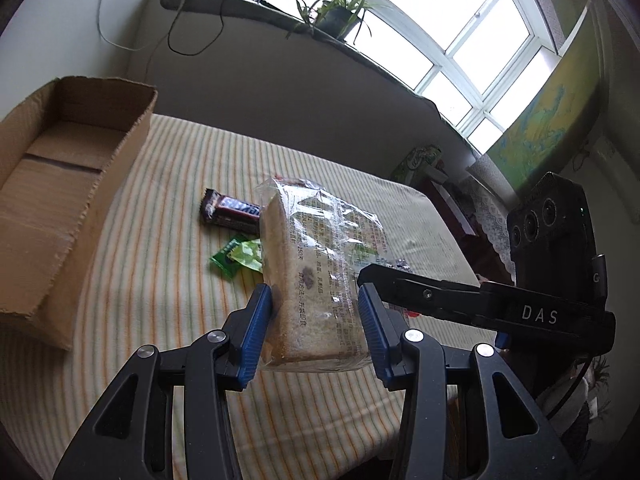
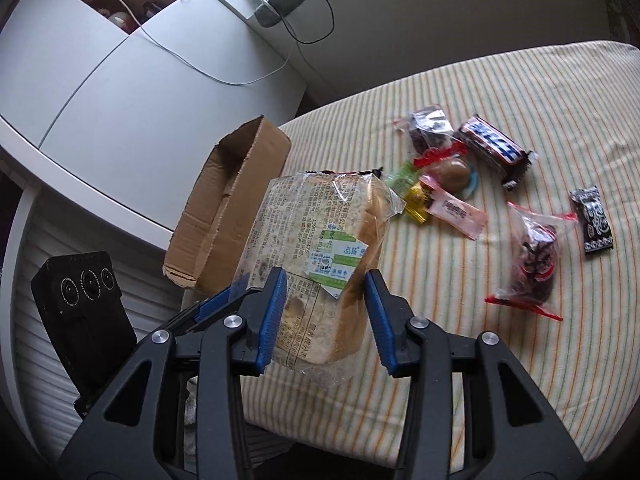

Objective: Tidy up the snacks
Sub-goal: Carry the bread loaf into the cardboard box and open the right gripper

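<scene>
Holding one item between both tools, you have the clear-plastic-wrapped rectangular slab of pale bread (image 1: 316,280) lifted clear of the bed's cream blanket with thin orange and green stripes (image 1: 160,168).

Item 1: your left hand-held gripper (image 1: 316,316), black frame with blue ribbed pads, is clamped across the near end of the bread packet, one pad on each side.

Item 2: your right hand-held gripper (image 2: 326,312), same make, is clamped on the same packet from the other side; its black arm reaches in from the right of the left wrist view, and the tip sits against the wrapper just beside the left tool's pad.

Item 3: the open, shallow brown cardboard box (image 1: 68,184) stands on the blanket at the left edge of the bed. It holds nothing that you can see.

Item 4: loose snacks lying on the blanket, beyond the bread:
- brown chocolate bar with blue and white lettering (image 2: 494,148)
- small green sweet wrapper (image 1: 238,258)
- pale pink sachet (image 2: 458,210)
- yellow foil sweet (image 2: 418,202)
- clear bag of dark fruit with red seal (image 2: 534,260)
- second, smaller clear bag of dark contents (image 2: 430,128)
- small black sachet with white print (image 2: 594,218), well apart to the right
</scene>
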Demonstrator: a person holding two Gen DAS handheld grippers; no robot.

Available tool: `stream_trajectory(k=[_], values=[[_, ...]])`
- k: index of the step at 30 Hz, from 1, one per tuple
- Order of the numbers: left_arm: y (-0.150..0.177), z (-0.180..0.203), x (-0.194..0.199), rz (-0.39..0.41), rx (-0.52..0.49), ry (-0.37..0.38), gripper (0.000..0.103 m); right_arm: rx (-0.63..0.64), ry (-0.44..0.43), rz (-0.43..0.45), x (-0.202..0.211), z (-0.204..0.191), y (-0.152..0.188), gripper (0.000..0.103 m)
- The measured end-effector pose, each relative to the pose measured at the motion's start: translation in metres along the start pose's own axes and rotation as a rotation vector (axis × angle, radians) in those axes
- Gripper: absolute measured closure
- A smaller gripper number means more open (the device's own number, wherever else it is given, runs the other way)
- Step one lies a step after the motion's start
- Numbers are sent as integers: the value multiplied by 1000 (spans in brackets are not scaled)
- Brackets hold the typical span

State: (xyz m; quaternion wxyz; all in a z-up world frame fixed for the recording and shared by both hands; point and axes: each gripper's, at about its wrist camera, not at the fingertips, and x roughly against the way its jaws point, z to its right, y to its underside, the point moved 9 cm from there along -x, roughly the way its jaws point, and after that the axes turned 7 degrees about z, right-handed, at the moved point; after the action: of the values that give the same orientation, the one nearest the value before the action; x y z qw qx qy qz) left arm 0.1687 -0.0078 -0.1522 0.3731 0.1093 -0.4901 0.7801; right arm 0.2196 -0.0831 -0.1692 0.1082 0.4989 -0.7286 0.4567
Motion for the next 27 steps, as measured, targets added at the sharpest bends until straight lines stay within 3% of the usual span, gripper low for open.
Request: stream_trajectory(k=[9, 18, 27], values=[[-21, -33, 34, 79, 9, -55, 59, 71, -38, -4, -20, -49, -11, 60], [-40, -79, 70, 149, 62, -126, 59, 179, -110, -12, -58, -127, -24, 60], [-49, -119, 97, 188, 98, -207, 59, 244, -136, -49, -98, -166, -17, 60]])
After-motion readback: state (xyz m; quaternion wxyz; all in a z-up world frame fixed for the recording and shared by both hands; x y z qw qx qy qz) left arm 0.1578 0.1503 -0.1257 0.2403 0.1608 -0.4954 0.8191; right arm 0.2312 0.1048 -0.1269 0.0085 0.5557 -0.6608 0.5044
